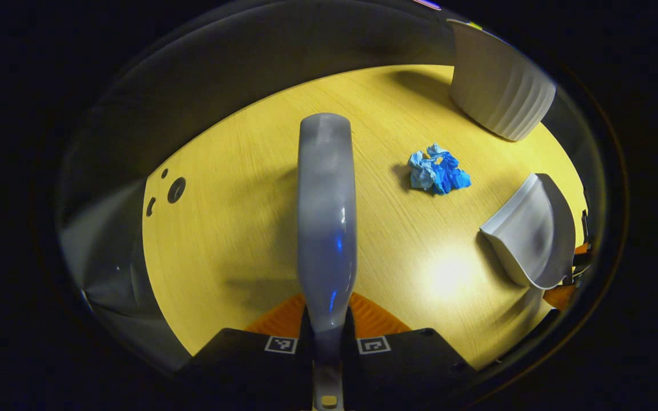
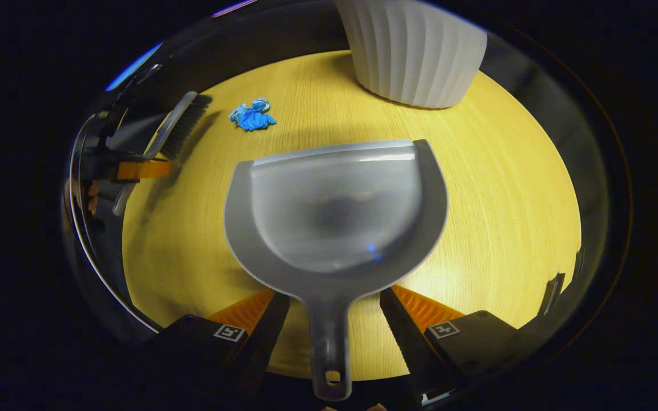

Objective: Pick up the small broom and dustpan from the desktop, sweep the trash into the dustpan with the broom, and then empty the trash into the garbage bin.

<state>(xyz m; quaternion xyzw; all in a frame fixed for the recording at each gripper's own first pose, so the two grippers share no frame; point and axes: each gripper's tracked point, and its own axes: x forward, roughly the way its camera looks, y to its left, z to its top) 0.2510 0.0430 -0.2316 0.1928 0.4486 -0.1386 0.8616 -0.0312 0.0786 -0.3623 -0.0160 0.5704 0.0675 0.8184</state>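
Note:
My left gripper (image 1: 329, 305) is shut on the grey small broom (image 1: 327, 217), which points away over the yellow desktop (image 1: 237, 228). The right gripper view has this broom (image 2: 177, 123) at the left, bristles down, with the left gripper (image 2: 135, 169) on it. A crumpled blue paper (image 1: 437, 170) lies ahead to the right of the broom, seen also as the blue paper (image 2: 252, 117). The grey dustpan (image 2: 334, 211) lies in front of my right gripper (image 2: 333, 297). Its handle runs between the open fingers, with a gap on each side. The dustpan (image 1: 534, 234) appears at the right.
A white ribbed garbage bin (image 2: 414, 51) stands at the far side of the desktop, beyond the dustpan; in the left gripper view the bin (image 1: 500, 94) is at the upper right. Round cable holes (image 1: 176, 189) sit near the desktop's left edge. A hand (image 2: 86, 197) holds the left gripper.

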